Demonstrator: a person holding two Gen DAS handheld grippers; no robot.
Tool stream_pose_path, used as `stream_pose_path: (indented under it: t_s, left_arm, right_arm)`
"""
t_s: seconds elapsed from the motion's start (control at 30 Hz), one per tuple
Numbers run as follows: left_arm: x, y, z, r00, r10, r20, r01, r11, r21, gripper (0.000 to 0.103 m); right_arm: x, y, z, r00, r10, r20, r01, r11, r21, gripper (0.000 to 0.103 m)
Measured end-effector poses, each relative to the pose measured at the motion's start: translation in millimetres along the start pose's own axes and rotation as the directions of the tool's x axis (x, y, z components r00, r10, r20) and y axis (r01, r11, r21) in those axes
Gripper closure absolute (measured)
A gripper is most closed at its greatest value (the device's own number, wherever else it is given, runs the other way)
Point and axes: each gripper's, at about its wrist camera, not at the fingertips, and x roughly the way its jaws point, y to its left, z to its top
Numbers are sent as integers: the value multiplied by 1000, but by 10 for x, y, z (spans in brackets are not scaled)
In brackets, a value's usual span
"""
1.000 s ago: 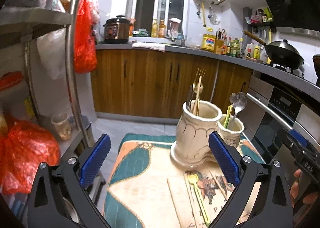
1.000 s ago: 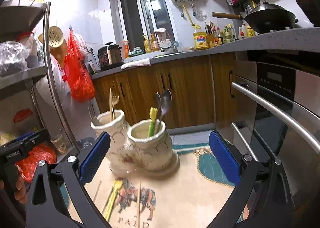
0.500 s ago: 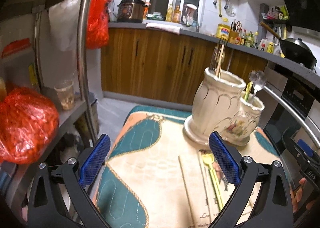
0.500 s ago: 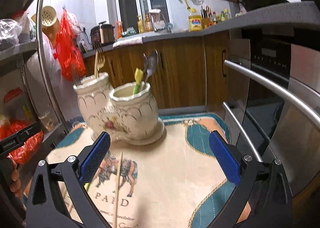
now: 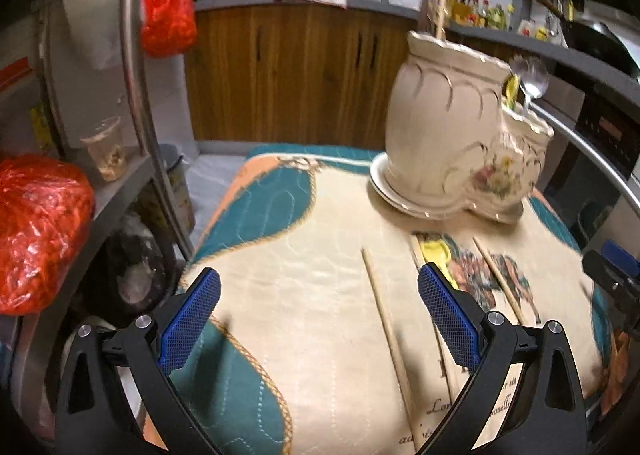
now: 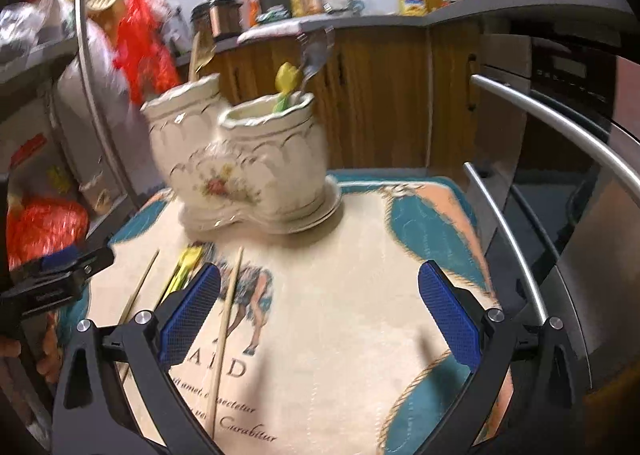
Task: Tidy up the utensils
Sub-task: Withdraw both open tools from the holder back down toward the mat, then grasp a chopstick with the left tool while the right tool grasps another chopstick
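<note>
Chopstick (image 5: 386,319) lies lengthwise between left gripper (image 5: 318,319) fingers, pointing toward holder (image 5: 452,135); both grippers open, empty; left nearer.

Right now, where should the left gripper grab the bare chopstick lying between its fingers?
Grip the chopstick around mid-shaft, coming straight down from above. It lies flat on the mat, running lengthwise away from the open left gripper, so the fingers close across its thin width. It lies clear of the yellow spoon.

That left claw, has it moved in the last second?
Yes. The left claw has dropped lower and nearer the mat; the ceramic holder now looms larger, higher in its view.
</note>
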Motion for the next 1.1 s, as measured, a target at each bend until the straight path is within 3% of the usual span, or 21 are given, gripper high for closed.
stream_pose_path:
  t_s: [0.23, 0.4, 0.47, 0.53, 0.67, 0.87, 1.1]
  left_arm:
    - [84, -77, -73, 997, -25, -71, 30, 998, 60, 5]
    - [92, -59, -89, 994, -56, -99, 63, 995, 73, 8]
    - [98, -55, -97, 991, -75, -111, 84, 994, 73, 13]
    - [113, -61, -106, 986, -102, -133, 113, 991, 73, 28]
    - [149, -84, -124, 974, -145, -173, 158, 986, 61, 39]
    - [113, -190, -135, 970, -168, -176, 187, 978, 94, 54]
    - [158, -352, -154, 977, -122, -177, 153, 973, 172, 71]
  right_arm:
    - [110, 262, -53, 998, 21, -66, -29, 992, -119, 6]
    - [196, 354, -53, 993, 56, -105, -69, 989, -127, 19]
    - [229, 374, -49, 990, 72, -123, -87, 988, -124, 32]
    - [267, 403, -49, 987, 77, -140, -96, 987, -130, 42]
    - [370, 462, -51, 976, 102, -191, -127, 984, -124, 59]
    - [444, 566, -80, 972, 80, -223, -119, 978, -169, 69]
    - [558, 577, -72, 965, 47, -257, -99, 976, -195, 73]
